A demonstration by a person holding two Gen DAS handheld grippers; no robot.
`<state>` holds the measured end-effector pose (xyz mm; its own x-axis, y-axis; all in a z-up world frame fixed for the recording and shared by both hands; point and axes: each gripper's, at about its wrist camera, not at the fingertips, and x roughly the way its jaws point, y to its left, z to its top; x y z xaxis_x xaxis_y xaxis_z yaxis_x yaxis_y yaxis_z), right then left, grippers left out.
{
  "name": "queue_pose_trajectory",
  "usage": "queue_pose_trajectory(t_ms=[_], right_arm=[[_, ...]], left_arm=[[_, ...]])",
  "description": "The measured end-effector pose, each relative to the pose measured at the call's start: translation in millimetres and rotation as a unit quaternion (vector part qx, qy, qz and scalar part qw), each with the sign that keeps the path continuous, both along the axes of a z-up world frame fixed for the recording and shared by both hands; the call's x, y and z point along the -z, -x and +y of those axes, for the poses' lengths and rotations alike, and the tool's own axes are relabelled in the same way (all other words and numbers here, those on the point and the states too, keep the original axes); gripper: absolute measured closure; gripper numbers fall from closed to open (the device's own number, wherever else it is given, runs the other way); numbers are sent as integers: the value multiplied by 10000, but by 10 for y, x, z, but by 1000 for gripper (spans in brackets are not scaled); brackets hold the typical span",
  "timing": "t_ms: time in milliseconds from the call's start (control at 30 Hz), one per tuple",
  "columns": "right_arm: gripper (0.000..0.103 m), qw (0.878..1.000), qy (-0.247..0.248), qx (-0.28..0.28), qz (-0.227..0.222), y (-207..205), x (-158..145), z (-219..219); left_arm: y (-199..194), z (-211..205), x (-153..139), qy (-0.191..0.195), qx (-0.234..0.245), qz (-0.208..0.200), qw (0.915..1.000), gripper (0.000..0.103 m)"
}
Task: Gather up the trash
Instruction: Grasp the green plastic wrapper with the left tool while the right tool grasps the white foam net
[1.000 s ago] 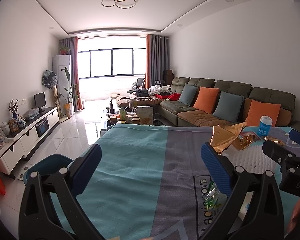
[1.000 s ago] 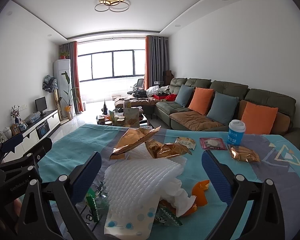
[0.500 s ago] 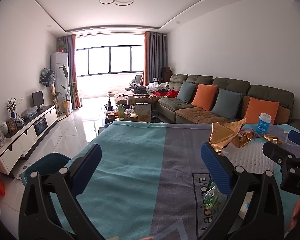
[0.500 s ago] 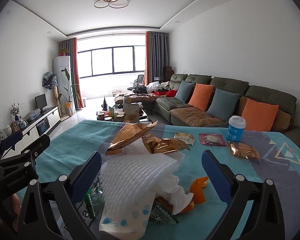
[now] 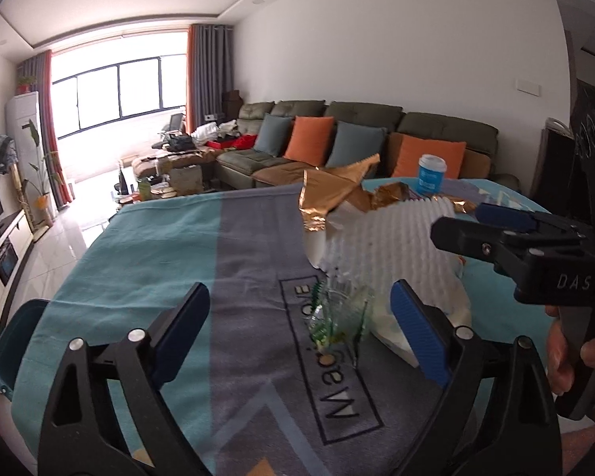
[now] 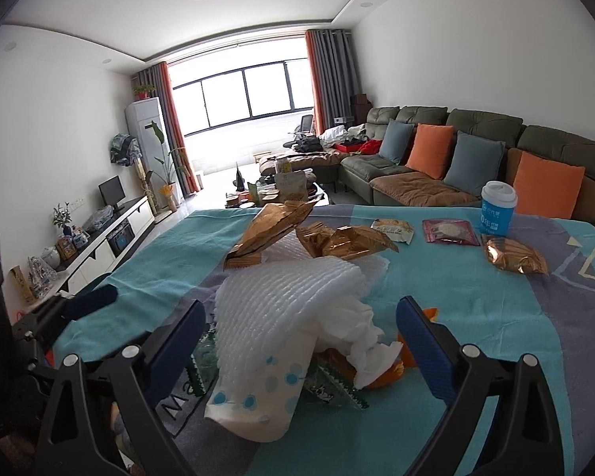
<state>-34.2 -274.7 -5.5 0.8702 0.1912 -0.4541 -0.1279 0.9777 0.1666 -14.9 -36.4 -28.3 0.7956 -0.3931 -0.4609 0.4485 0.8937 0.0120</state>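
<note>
A heap of trash lies on the teal and grey tablecloth point(image 6: 496, 317): white foam netting point(image 6: 293, 293), crumpled tissue point(image 6: 357, 329), a dotted white wrapper point(image 6: 258, 392), gold foil bags point(image 6: 273, 226) and a clear green-printed wrapper point(image 5: 337, 313). My right gripper point(image 6: 301, 345) is open and empty, its fingers on either side of the foam and tissue. My left gripper point(image 5: 301, 333) is open and empty, just short of the clear wrapper. The right gripper also shows in the left wrist view point(image 5: 507, 234).
Farther back on the table are a blue paper cup point(image 6: 498, 208), a pink packet point(image 6: 450, 232), a small snack packet point(image 6: 392, 230) and another gold bag point(image 6: 513, 260). A teal bin point(image 5: 12, 341) stands at the table's left edge. A sofa point(image 6: 476, 158) is behind.
Both grippers have moved forward and tilted down towards the trash heap. The left one has also swung right, so the heap now lies closer ahead of it. Both stay open.
</note>
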Motion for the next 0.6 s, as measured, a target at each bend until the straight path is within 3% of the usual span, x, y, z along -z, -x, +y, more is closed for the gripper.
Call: queue_pose_trajectory(t_ms=[133,167,233,333,467,567,600], right_arm=[[38,9990,-238,-276,254,-98,34,26],[43,9985,-305,-319,327,-131,51,16],[67,9972,-451,-359,473,-184,90,-22],[82,9962,-568,-381,536,-203,109,-52],[89,9956,-657,-499,435,-160,23,-63],[92,9947,-734,-649,321,-145,-90,-66],[92,9942,-766,-705,280,-142,-135,-69]], left_arm=[[-45,-78,124,-56,247,217,9994,25],[-59,-76,147,-46,297,304,9991,30],[-97,-65,198,-31,372,459,9983,37],[-177,-58,273,-25,491,710,9963,56],[-304,-10,366,143,635,1057,9923,89],[-332,73,347,301,676,1123,9909,102],[-330,104,329,342,675,1108,9910,102]])
